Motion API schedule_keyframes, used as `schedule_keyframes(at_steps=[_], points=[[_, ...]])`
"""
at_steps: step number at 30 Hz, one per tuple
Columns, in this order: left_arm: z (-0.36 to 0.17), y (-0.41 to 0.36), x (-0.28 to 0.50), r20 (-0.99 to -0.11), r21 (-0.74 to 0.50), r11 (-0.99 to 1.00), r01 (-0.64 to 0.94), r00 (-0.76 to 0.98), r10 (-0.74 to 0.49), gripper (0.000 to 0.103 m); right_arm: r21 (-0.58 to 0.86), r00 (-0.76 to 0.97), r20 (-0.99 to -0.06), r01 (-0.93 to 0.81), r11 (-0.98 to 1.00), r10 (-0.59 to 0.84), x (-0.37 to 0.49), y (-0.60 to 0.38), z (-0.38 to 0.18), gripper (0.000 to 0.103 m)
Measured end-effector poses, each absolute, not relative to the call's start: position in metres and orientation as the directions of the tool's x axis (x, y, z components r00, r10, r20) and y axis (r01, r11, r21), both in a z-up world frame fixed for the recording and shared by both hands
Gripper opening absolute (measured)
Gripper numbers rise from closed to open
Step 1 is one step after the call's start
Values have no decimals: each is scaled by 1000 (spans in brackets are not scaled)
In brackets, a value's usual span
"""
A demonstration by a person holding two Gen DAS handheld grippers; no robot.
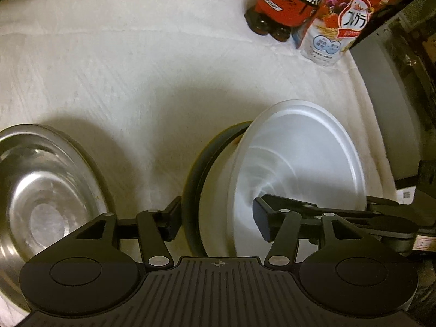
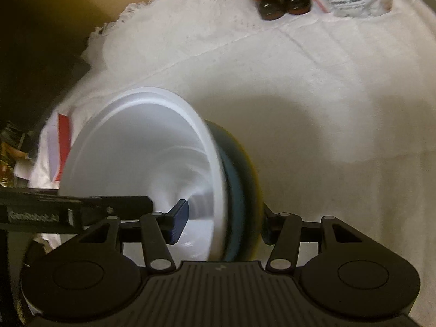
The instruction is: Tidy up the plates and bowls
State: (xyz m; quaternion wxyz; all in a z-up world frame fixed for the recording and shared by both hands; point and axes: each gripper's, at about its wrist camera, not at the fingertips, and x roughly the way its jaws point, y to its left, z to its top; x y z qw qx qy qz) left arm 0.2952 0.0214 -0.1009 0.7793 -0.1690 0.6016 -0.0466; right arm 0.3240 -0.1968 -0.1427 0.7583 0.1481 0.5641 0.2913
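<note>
A white bowl (image 1: 297, 158) sits nested inside a dark blue bowl (image 1: 196, 185) on the white tablecloth. A steel bowl (image 1: 46, 188) stands apart at the left. My left gripper (image 1: 216, 220) is open. Its jaws straddle the near rims of both nested bowls, one finger outside the dark bowl and one inside the white bowl, with a gap at the outer pad. In the right wrist view my right gripper (image 2: 223, 226) is shut on the walls of the white bowl (image 2: 141, 158) and the dark bowl (image 2: 239, 190), one finger inside and one outside.
A red pack of brown bottles (image 1: 288, 2) and a cereal bag (image 1: 351, 16) stand at the far side of the cloth. A grey rounded surface (image 1: 395, 109) borders the table at the right. A red and white paper (image 2: 61, 147) lies beyond the white bowl.
</note>
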Motion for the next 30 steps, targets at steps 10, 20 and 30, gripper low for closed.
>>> schedule_keyframes(at_steps=[10, 20, 30], points=[[-98, 30, 274, -929, -314, 926, -208, 266, -256, 59, 574, 144, -753, -333, 748, 642, 325, -183, -136, 62], [-94, 39, 258, -922, -336, 903, -268, 288, -258, 59, 601, 63, -748, -357, 714, 661, 329, -166, -142, 62], [-83, 21, 262, -929, -293, 929, -227, 297, -221, 59, 601, 77, -745, -354, 717, 663, 329, -184, -146, 62]])
